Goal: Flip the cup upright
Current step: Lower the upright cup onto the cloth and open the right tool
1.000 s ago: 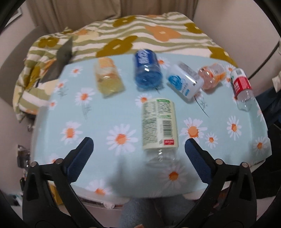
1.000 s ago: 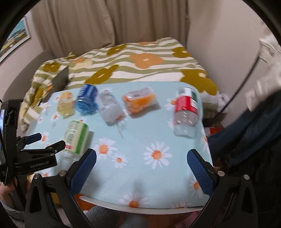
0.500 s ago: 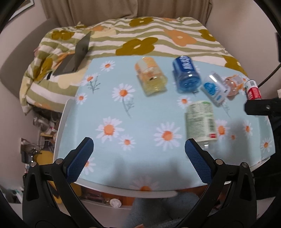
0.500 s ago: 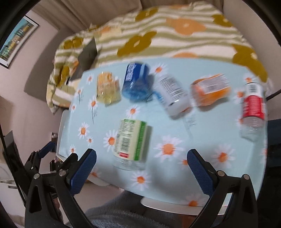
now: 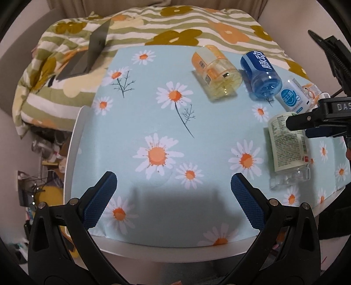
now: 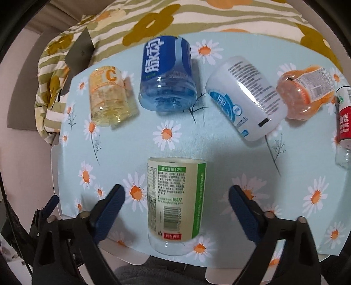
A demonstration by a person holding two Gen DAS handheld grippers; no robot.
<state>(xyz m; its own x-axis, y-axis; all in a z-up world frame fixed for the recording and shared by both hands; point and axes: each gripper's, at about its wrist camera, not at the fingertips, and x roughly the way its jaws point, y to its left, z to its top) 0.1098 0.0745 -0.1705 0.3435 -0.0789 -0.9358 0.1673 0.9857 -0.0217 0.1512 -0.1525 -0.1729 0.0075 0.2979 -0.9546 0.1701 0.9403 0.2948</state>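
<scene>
A daisy-print cloth covers the bench (image 5: 136,122); behind it lies a bed (image 6: 197,19) under a striped floral quilt, beside a pale wall. The green-labelled cup (image 6: 175,201) lies on its side near the front edge, between the spread fingers of the right hand-held gripper (image 6: 176,202), untouched; the left hand-held gripper (image 5: 173,197) hangs released over bare cloth; five more containers lie toppled in a row behind.

Clear plastic cup with pale cream, green-edged label (image 6: 175,203) (image 5: 287,144), lying on its side near front edge of daisy-print light-blue tablecloth (image 6: 179,140) (image 5: 153,114), clear base toward that edge.
</scene>
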